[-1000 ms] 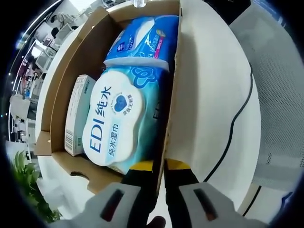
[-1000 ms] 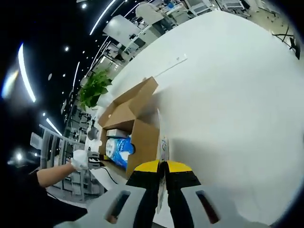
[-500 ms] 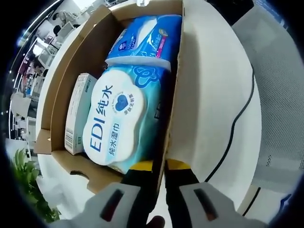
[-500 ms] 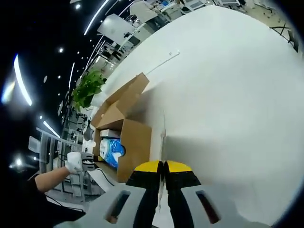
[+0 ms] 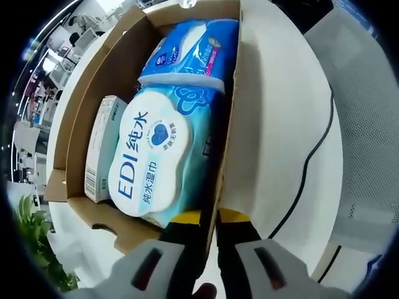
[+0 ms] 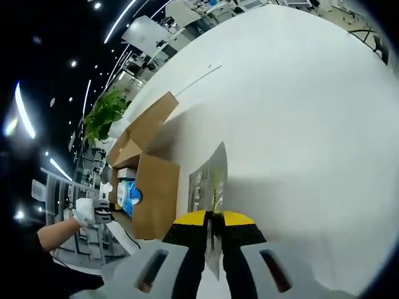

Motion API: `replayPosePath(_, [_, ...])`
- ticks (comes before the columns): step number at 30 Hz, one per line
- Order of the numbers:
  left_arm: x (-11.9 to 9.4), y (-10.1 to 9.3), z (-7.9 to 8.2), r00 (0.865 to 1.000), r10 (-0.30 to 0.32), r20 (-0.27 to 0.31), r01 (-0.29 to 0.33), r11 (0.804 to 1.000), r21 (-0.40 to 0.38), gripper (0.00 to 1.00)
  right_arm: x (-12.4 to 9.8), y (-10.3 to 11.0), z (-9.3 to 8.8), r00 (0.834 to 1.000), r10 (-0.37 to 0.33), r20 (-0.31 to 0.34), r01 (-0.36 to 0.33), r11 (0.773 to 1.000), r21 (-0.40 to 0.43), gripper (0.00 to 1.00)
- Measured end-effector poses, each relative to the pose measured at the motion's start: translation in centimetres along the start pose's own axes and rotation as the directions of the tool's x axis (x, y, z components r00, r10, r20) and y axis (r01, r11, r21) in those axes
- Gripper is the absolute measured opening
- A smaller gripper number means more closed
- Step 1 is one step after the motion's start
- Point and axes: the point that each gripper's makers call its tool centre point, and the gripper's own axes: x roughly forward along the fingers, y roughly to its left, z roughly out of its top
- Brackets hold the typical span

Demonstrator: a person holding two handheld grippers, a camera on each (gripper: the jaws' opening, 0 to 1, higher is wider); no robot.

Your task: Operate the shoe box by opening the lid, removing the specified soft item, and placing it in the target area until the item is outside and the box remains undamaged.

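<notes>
An open cardboard shoe box (image 5: 81, 124) holds a white-and-blue wet-wipes pack (image 5: 149, 162), a blue tissue pack (image 5: 190, 53) behind it and a slim white carton (image 5: 103, 149) beside it. My left gripper (image 5: 211, 219) is shut on the box's right side wall (image 5: 228, 124), which runs up from between its jaws. In the right gripper view the same box (image 6: 153, 193) stands at the left with its flap (image 6: 146, 121) raised. My right gripper (image 6: 214, 218) is shut on a thin grey flat packet (image 6: 209, 180), held above the white table (image 6: 299, 124), to the right of the box.
A black cable (image 5: 312, 156) snakes over the table right of the box, with a grey mesh chair (image 5: 368, 124) beyond it. A gloved hand (image 6: 83, 212) shows at the box's near side. A green plant (image 6: 103, 115) stands past the table's far edge.
In the right gripper view the packet, edge-on before, now shows its flat face, and the box sits further left and smaller as the camera draws away. The left gripper view is unchanged.
</notes>
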Motion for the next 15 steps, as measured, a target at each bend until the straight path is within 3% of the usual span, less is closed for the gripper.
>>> replayPosePath(7, [0.0, 0.0, 0.0, 1.0, 0.001, 0.002, -0.001, 1.0, 0.001, 0.06, 0.6, -1.8, -0.3, 0.997, -0.082, 0.007, 0.082, 0.996, -0.041, 0.09])
replayPosePath(8, [0.0, 0.0, 0.0, 1.0, 0.002, 0.002, -0.002, 1.0, 0.001, 0.06, 0.7, -2.3, -0.5, 0.993, -0.121, -0.001, 0.12, 0.989, -0.084, 0.1])
replayPosePath(10, [0.0, 0.0, 0.0, 1.0, 0.003, 0.002, -0.003, 1.0, 0.002, 0.06, 1.0, -2.1, -0.6, 0.991, -0.132, 0.001, 0.131, 0.982, -0.137, 0.11])
replayPosePath(15, [0.0, 0.0, 0.0, 1.0, 0.004, -0.001, -0.004, 1.0, -0.001, 0.06, 1.3, -2.6, -0.9, 0.986, -0.169, 0.012, 0.169, 0.978, -0.12, 0.13])
